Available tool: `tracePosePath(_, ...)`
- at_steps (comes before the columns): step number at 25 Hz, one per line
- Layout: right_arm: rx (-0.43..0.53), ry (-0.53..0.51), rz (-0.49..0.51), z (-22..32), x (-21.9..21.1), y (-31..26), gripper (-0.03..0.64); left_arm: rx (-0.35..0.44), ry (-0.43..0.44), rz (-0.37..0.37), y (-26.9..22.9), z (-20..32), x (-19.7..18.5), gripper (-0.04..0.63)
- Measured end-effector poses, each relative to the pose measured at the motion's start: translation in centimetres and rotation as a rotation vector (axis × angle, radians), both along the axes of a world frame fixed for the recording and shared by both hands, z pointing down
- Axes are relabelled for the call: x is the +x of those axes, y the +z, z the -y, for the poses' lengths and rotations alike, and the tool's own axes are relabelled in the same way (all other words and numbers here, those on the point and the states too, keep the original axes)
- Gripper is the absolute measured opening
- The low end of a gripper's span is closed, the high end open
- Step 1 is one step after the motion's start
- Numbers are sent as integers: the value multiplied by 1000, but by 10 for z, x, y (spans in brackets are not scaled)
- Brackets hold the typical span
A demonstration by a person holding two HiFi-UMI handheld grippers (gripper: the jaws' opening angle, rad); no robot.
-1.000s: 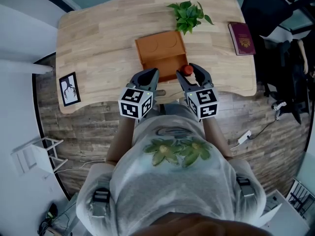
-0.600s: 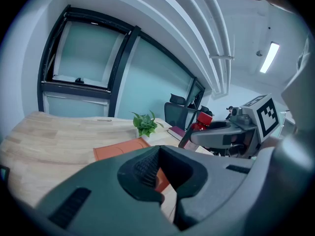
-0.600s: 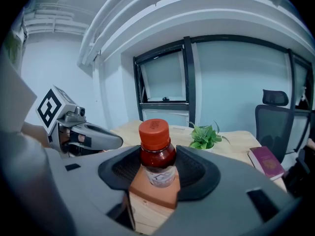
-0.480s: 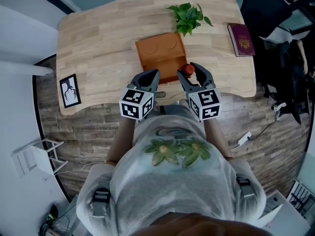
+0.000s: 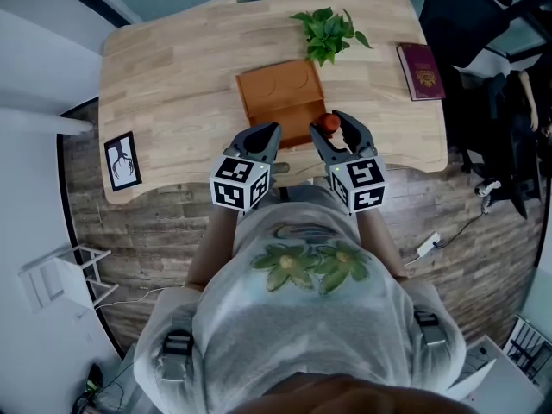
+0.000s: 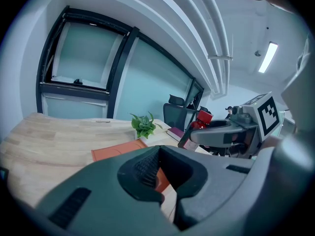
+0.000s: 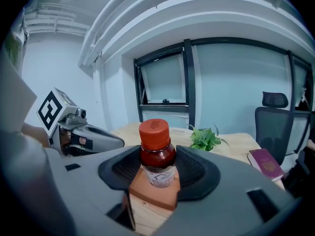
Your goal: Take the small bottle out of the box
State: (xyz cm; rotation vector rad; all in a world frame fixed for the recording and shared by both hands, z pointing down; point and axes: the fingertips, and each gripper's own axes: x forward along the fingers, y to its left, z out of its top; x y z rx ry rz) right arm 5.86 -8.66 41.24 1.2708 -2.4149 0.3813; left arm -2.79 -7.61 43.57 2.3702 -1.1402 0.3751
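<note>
Red-capped small bottle (image 7: 157,156) sits pinched in the right hand-held gripper (image 5: 335,129) by the orange box (image 5: 280,93); left hand-held gripper (image 6: 158,150) pressed together, empty.

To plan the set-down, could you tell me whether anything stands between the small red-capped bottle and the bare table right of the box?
Nothing visible does. The right gripper holds the small red-capped bottle over the flat orange box's near end; the light wooden table to its right is bare up to the maroon booklet.

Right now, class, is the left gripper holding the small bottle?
No: the small bottle is clamped in the right gripper; the left gripper has nothing between its jaws.
</note>
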Motion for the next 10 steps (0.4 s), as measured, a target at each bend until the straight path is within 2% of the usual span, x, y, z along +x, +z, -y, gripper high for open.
tracePosePath(10, -12, -15, 6, 1, -3, 5, 221, -13, -13, 5, 4, -2, -3, 6)
